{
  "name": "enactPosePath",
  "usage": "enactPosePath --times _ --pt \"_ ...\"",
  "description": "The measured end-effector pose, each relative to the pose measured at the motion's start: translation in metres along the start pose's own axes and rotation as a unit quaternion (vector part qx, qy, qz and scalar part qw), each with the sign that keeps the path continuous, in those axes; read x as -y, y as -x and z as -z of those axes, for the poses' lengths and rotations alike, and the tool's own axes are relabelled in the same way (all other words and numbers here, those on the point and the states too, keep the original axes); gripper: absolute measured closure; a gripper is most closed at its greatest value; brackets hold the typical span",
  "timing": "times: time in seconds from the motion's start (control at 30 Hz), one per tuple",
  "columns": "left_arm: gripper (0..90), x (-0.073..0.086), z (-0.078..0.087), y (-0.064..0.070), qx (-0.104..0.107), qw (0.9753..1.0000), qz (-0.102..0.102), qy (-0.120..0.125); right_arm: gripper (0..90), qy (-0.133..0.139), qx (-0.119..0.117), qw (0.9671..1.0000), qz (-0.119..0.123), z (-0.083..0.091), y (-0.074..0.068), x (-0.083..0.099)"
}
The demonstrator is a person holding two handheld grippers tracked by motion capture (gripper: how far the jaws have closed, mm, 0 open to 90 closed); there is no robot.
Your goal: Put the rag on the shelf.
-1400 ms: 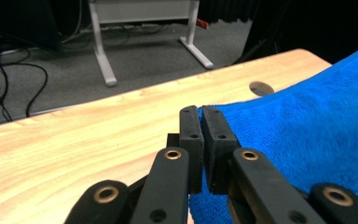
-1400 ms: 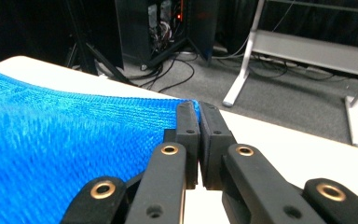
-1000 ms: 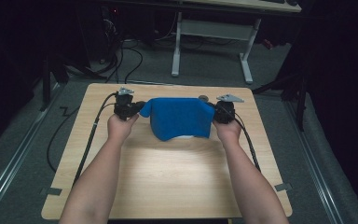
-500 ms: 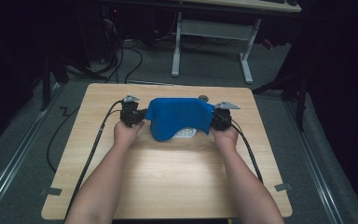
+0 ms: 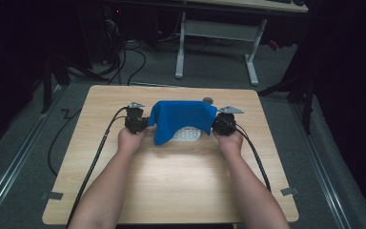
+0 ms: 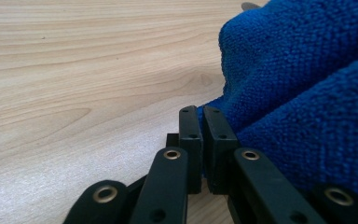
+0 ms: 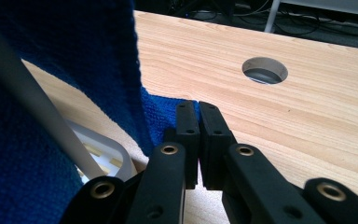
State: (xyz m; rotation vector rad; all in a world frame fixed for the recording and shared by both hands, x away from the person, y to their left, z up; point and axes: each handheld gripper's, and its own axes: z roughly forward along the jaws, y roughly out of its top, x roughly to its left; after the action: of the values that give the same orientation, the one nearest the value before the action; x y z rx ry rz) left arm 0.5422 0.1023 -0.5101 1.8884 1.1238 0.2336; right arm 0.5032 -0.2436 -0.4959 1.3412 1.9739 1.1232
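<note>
A blue cloth is held up over the far half of the wooden table, stretched between the two grippers. The left gripper is seen at the left edge of the cloth and the right gripper at its right edge, each held by a hand of the person, whose forearms come in from the near side.

In the left gripper view, the two black jaws are pressed together and a corner of the cloth is pinched between them, so this gripper is closed on the cloth. In the right gripper view, the jaws are also pressed together, and a blue edge of the cloth is caught between their tips.

Under the hanging cloth, a white object with a grid pattern is partly covered; it lies on the table between the grippers. What it is cannot be told. A round hole is cut in the table top beyond the right gripper.
</note>
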Motion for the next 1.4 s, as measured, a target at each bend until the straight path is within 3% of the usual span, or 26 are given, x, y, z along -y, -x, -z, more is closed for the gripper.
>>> enactPosePath --times 0.2,0.3,0.5,0.9,1.23,1.4 --pt "83.5 -0.001 0.002 0.002 0.0 1.0 -0.001 0.001 88.3 0.001 0.0 1.0 -0.007 0.0 0.001 0.004" --pt "75.1 -0.004 0.006 0.002 -0.005 1.0 0.002 0.008 87.3 0.003 -0.003 0.9999 -0.011 0.0 0.002 0.005" --pt "60.1 -0.012 0.021 -0.002 -0.026 0.9992 0.007 0.031 75.5 0.009 0.002 0.9998 -0.017 0.006 0.006 -0.001" --pt "52.4 -0.027 0.056 -0.005 -0.064 0.9955 -0.011 0.07 62.8 0.037 0.022 0.999 -0.008 0.027 0.016 -0.022" --pt "49.2 -0.026 0.066 -0.003 -0.081 0.9939 -0.028 0.07 60.5 0.03 0.026 0.9992 0.0 0.033 0.02 -0.024" --pt "49.0 -0.014 0.073 -0.009 -0.079 0.9933 -0.009 0.083 59.6 0.02 0.026 0.9994 0.006 0.036 0.019 -0.021"
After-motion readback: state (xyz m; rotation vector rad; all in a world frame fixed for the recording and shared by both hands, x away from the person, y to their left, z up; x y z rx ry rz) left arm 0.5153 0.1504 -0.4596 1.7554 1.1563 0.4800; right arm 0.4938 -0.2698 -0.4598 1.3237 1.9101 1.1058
